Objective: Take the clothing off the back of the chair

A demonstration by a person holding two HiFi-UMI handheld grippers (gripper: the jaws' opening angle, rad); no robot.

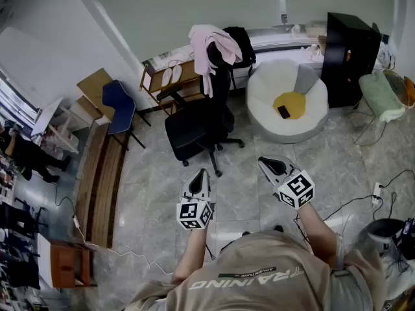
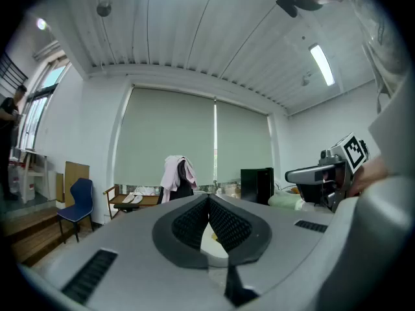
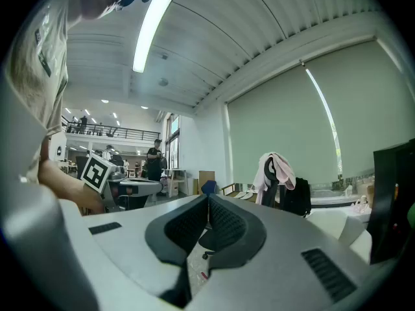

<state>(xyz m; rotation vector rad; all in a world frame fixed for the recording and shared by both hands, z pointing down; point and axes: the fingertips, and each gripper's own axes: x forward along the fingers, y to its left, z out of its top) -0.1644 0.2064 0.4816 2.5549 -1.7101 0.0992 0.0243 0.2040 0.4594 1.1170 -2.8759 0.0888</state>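
Pale pink clothing (image 1: 211, 44) hangs over the back of a black office chair (image 1: 194, 125) in the middle of the room. It also shows far off as the pink clothing (image 2: 174, 173) in the left gripper view and the pink clothing (image 3: 275, 170) in the right gripper view. Both grippers are held level, well short of the chair. The left gripper (image 1: 200, 175) is shut with nothing in it, its pads meeting at the tip (image 2: 209, 197). My right gripper (image 1: 264, 162) is likewise shut and empty (image 3: 209, 198).
A black bag (image 1: 241, 44) hangs by the chair back. A white round seat (image 1: 259, 102) with a yellow cushion stands to the right, and a black cabinet (image 1: 350, 50) behind it. At left are a blue chair (image 1: 117, 105) and a wooden desk (image 1: 172, 76). Cables (image 1: 379, 190) lie on the floor at right.
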